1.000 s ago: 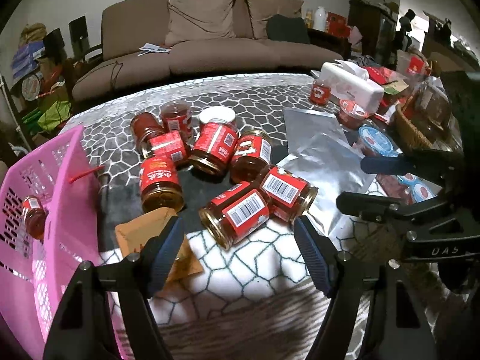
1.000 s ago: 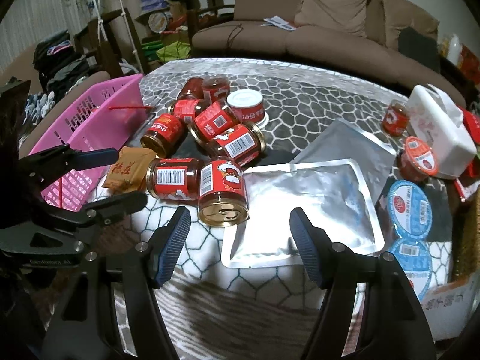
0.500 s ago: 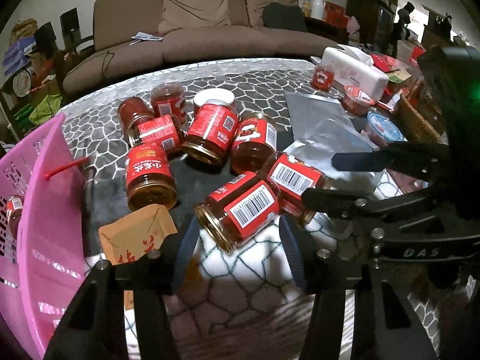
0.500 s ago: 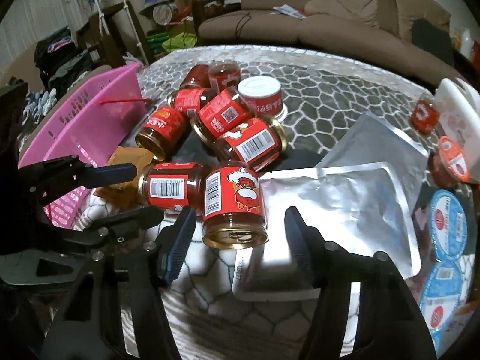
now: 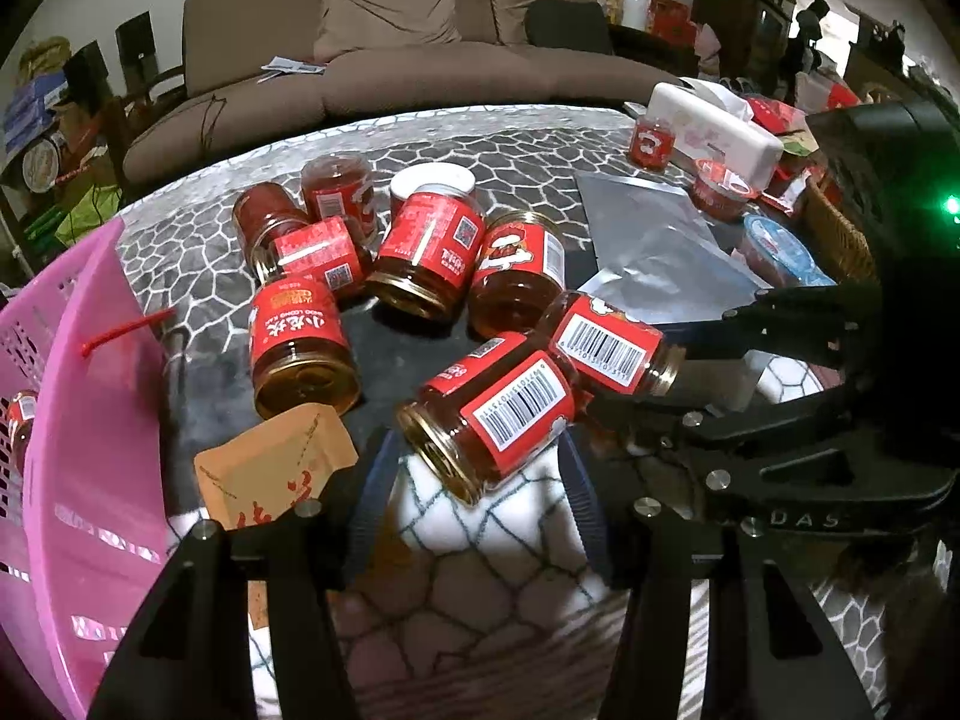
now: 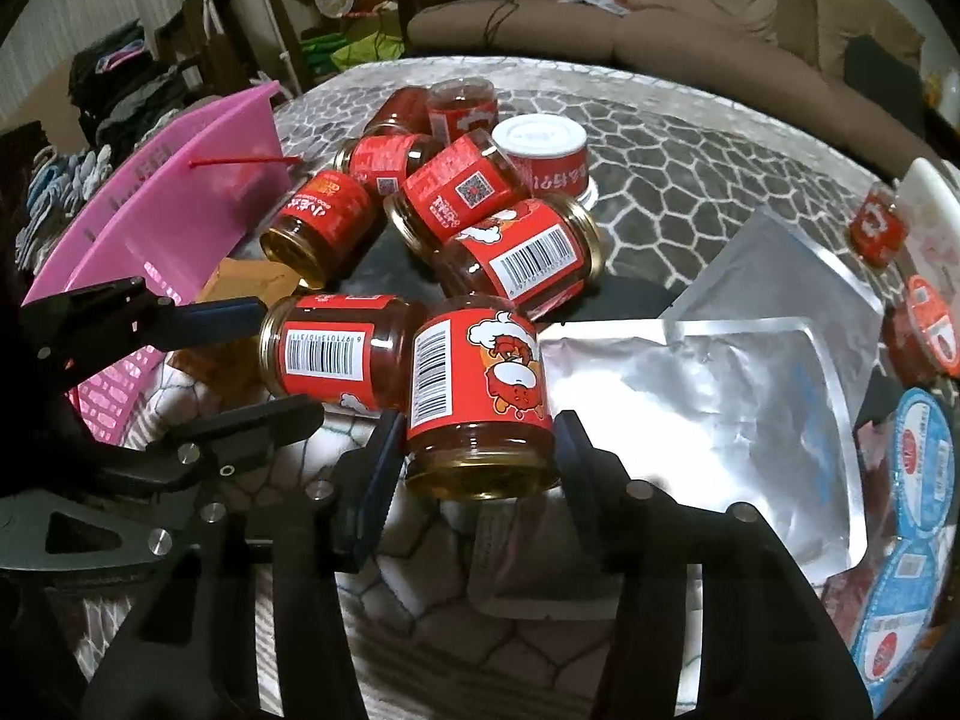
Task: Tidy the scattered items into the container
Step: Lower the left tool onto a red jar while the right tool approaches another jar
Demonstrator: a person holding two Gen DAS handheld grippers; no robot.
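Several red-labelled glass jars lie in a heap on the patterned table. My left gripper [image 5: 474, 498] is open around the lid end of a barcode jar [image 5: 492, 414], its fingers either side. My right gripper [image 6: 477, 474] is open around the lid end of the neighbouring cartoon-label jar [image 6: 480, 390], pads close to its sides. That jar shows in the left wrist view [image 5: 609, 345] too. The pink basket [image 5: 78, 420] stands at the left with one jar [image 5: 18, 420] inside. It shows in the right wrist view [image 6: 180, 216].
A brown pouch [image 5: 276, 474] lies by the basket. Silver foil pouches [image 6: 720, 384] lie right of the jars. Blue-lidded cups [image 6: 918, 456], a tissue box [image 5: 714, 126] and a small jar [image 5: 651, 141] sit at the right. A sofa [image 5: 390, 48] stands behind the table.
Both grippers have moved forward and down onto the two nearest jars, and their jaws have narrowed around them. The jars have not moved.
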